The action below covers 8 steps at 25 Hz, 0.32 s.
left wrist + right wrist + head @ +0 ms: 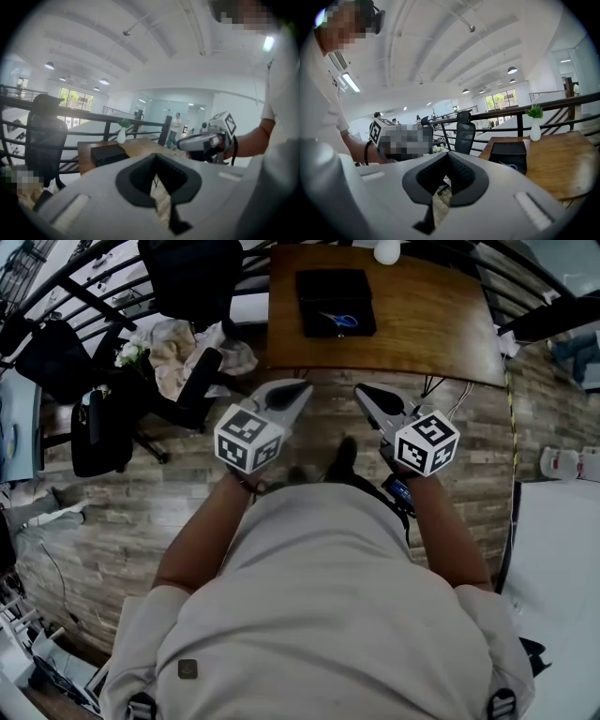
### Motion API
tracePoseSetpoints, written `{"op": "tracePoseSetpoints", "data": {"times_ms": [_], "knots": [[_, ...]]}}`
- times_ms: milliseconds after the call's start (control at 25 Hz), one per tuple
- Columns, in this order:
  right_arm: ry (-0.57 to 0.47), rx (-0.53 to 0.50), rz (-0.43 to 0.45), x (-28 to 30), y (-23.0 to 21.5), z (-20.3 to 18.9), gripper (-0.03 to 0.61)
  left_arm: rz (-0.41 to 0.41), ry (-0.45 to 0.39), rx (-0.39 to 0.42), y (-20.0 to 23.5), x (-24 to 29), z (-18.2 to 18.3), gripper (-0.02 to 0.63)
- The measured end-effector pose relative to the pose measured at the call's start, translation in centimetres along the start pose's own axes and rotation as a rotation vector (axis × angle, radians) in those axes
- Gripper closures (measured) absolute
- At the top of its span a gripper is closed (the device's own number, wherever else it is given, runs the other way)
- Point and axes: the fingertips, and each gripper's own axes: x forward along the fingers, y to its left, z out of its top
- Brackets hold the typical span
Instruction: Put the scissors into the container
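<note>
Two tongs, left gripper (304, 386) and right gripper (362, 391), hang short of the brown wooden table (431, 324) in the head view. Small blue-handled steel scissors (338, 320) lie on the table's black rectangular container (333, 287), with their long axis along the table's near edge and the blades leftward. Left gripper view, then right gripper view: jaws pressed together, empty. The scissors look light, stiff and slippery, so pinch near the pivot.

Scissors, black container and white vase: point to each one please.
Scissors (341, 321), head view, blue handles.
Black container (323, 292), head view, bare far part.
White vase (535, 133), right gripper view, its body.
</note>
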Motion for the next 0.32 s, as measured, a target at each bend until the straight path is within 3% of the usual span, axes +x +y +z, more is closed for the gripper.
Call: {"op": "tracePoseSetpoints", "data": {"times_ms": [320], "knots": [[-0.008,-0.009,-0.002,1.0,1.2,0.3,0.571,-0.001,-0.006,-0.001,0.7,-1.1,-0.1,0.611]]}}
